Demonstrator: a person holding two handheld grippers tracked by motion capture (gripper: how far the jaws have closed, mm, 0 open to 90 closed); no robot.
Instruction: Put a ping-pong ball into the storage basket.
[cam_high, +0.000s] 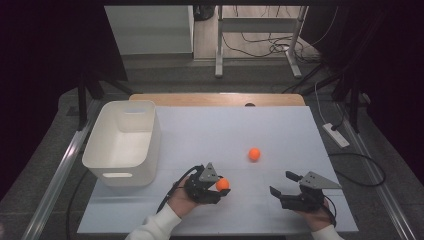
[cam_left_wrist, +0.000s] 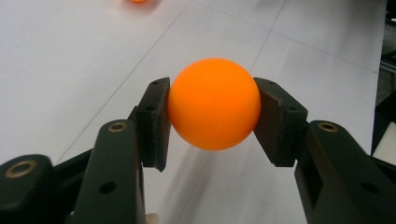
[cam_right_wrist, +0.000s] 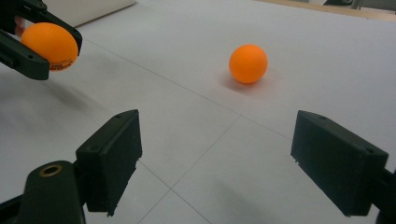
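My left gripper (cam_high: 220, 186) is shut on an orange ball (cam_high: 222, 184), held just above the white table near the front. Seen along its jaws in the left gripper view, the orange ball (cam_left_wrist: 214, 103) is pressed between both black pads. That held ball (cam_right_wrist: 49, 45) also appears at the upper left of the right gripper view. A second orange ball (cam_high: 254, 154) rests on the table further back, ahead of my right gripper (cam_right_wrist: 215, 154). My right gripper (cam_high: 282, 186) stands open at the front right with nothing between its jaws.
A white plastic bin (cam_high: 122, 142) stands at the table's left side. The white table surface (cam_high: 225, 125) has a wooden strip along its far edge. A power strip and cables lie on the floor to the right.
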